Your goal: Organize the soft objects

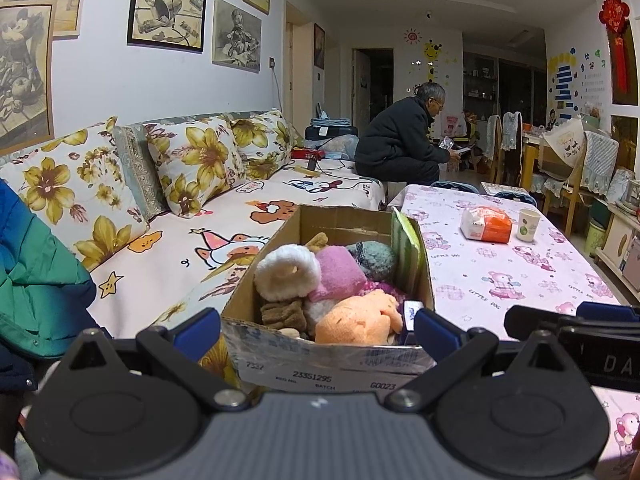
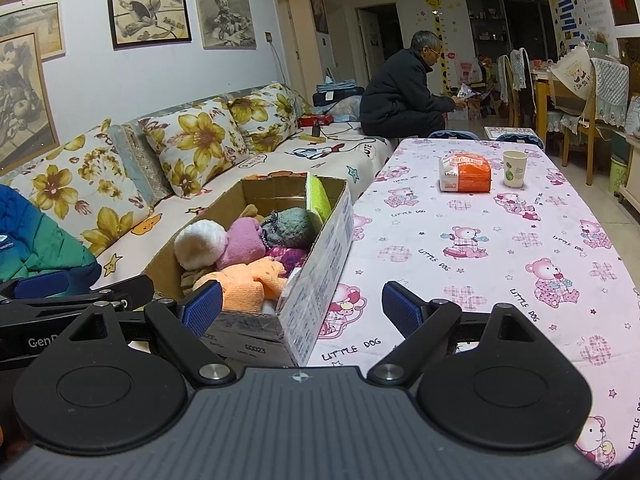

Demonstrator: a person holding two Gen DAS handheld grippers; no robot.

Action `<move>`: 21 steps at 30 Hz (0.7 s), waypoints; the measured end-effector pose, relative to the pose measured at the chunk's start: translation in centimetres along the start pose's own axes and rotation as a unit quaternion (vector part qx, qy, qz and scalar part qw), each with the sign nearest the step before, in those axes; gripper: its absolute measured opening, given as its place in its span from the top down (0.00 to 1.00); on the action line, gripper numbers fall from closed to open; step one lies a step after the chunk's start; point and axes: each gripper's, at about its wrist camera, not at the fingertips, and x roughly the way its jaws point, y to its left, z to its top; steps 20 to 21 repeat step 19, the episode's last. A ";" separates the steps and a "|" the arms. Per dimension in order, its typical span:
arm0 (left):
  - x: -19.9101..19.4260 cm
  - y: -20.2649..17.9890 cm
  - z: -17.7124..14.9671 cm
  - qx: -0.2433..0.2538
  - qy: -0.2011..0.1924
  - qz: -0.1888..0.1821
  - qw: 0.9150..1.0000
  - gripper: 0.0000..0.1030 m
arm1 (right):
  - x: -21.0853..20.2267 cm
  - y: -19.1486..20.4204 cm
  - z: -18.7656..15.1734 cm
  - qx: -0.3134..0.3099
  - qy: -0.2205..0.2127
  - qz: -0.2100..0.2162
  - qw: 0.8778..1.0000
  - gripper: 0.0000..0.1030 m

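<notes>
Your left gripper (image 1: 316, 330) and right gripper (image 2: 302, 306) are both spread and hold nothing, before the cardboard box (image 2: 320, 248) of soft toys at the table's (image 2: 480, 248) left edge.

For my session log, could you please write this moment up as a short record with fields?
setting: living room, sofa beside table with pink bear cloth
container: open cardboard box at the table's sofa-side edge
contents: orange cloth, pink cloth, white fluffy item, grey knit item
on table: orange packet, paper cup
left hand-held gripper: open, empty, facing box
right hand-held gripper: open, empty
bystander: seated person
</notes>
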 end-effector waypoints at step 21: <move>2.8 -4.2 -0.6 0.032 0.011 -0.010 0.999 0.01 | 1.3 -3.8 -0.2 0.035 0.003 -0.018 0.999 0.00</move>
